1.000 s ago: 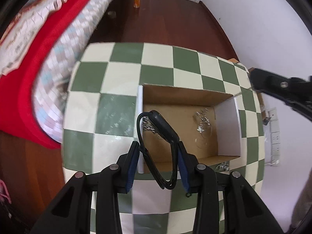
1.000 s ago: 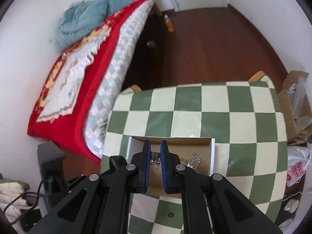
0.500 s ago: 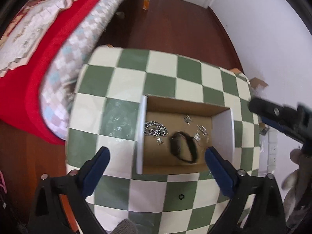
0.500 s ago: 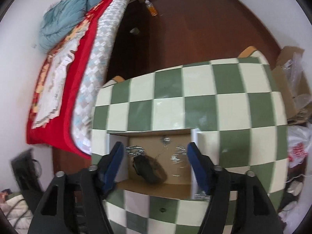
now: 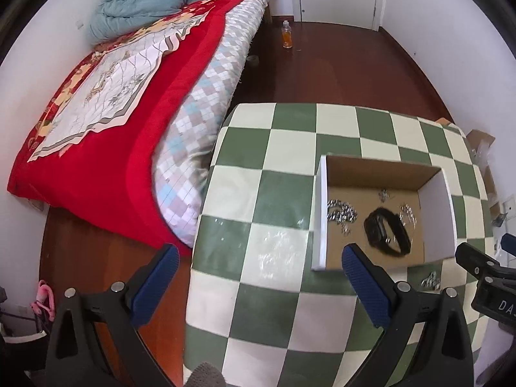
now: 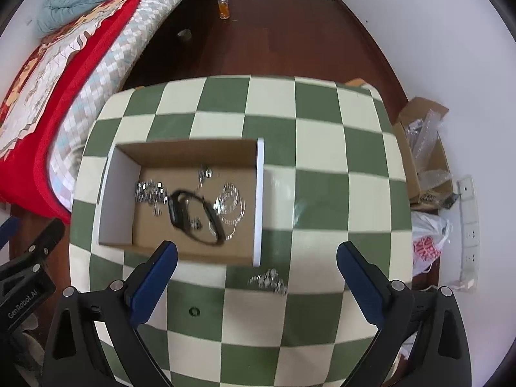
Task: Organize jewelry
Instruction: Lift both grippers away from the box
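Where the left tool (image 5: 256, 259) hangs spread and empty, a cardboard box (image 5: 383, 167) sits ahead to its right on the checkered desk (image 5: 274, 193), holding one looped black watch (image 5: 387, 230) among silver chains (image 5: 342, 214). Ahead of the right tool (image 6: 256, 254), likewise spread, one silver chain (image 6: 267, 281) lies loose between its fingers, outside the box (image 6: 180, 151).

I see a bed (image 5: 113, 122) with red cover beside a checkered table (image 6: 322, 193), dark wood floor (image 6: 274, 42), white walls (image 6: 435, 32).
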`<act>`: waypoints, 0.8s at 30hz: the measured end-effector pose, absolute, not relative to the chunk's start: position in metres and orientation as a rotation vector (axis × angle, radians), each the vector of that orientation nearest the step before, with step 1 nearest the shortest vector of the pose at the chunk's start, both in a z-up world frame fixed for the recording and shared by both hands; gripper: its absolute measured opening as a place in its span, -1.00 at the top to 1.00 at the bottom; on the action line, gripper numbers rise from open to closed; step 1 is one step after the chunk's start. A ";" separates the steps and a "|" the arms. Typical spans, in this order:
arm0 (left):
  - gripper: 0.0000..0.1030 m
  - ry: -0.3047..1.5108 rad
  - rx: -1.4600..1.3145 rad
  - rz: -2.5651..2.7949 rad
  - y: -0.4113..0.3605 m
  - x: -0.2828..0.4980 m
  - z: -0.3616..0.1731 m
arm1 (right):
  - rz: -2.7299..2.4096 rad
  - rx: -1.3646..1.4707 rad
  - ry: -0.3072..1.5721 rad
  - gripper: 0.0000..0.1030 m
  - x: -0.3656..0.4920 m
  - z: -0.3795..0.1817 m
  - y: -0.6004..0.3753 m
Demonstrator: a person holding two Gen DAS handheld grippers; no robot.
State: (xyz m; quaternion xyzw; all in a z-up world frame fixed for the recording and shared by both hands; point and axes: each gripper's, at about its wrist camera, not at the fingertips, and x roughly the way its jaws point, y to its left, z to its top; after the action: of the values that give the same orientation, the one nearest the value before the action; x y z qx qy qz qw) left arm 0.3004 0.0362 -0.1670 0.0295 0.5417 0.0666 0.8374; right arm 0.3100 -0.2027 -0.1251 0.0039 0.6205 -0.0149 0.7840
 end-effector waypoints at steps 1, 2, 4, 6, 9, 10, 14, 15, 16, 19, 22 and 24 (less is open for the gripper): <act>-1.00 1.142 0.065 0.143 0.035 0.296 -0.167 | -0.043 0.012 1.335 -0.95 0.304 -0.126 -0.203; -1.00 1.138 0.067 0.146 0.035 0.293 -0.166 | -0.047 0.014 1.331 -0.95 0.299 -0.126 -0.202; -1.00 1.129 0.067 0.158 0.034 0.285 -0.163 | -0.059 0.022 1.318 -0.95 0.289 -0.124 -0.202; -1.00 1.113 0.059 0.157 0.034 0.275 -0.158 | -0.064 0.043 1.306 -0.95 0.279 -0.120 -0.203; -1.00 1.090 0.045 0.155 0.034 0.263 -0.149 | -0.073 0.049 1.274 -0.95 0.267 -0.109 -0.203; -1.00 1.080 0.039 0.154 0.035 0.258 -0.145 | -0.075 0.046 1.260 -0.95 0.261 -0.104 -0.203; -1.00 1.035 0.032 0.143 0.033 0.241 -0.126 | -0.064 0.029 1.219 -0.95 0.242 -0.086 -0.199; -1.00 1.025 0.033 0.143 0.032 0.237 -0.122 | -0.059 0.026 1.208 -0.95 0.237 -0.081 -0.197; -1.00 1.017 0.029 0.137 0.031 0.233 -0.117 | -0.055 0.022 1.201 -0.95 0.234 -0.077 -0.196; -1.00 0.984 0.030 0.126 0.030 0.220 -0.101 | -0.041 0.025 1.170 -0.95 0.219 -0.061 -0.193; -1.00 0.952 0.033 0.129 0.031 0.209 -0.086 | -0.032 0.031 1.141 -0.95 0.208 -0.047 -0.193; -1.00 0.938 0.026 0.123 0.033 0.203 -0.078 | -0.033 0.029 1.113 -0.95 0.200 -0.035 -0.193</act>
State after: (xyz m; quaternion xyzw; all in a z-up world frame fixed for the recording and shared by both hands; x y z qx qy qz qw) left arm 0.2026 0.0326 -0.0776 0.0124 0.4518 0.0593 0.8900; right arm 0.2003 -0.1933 -0.0355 0.0139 0.5280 -0.0158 0.8490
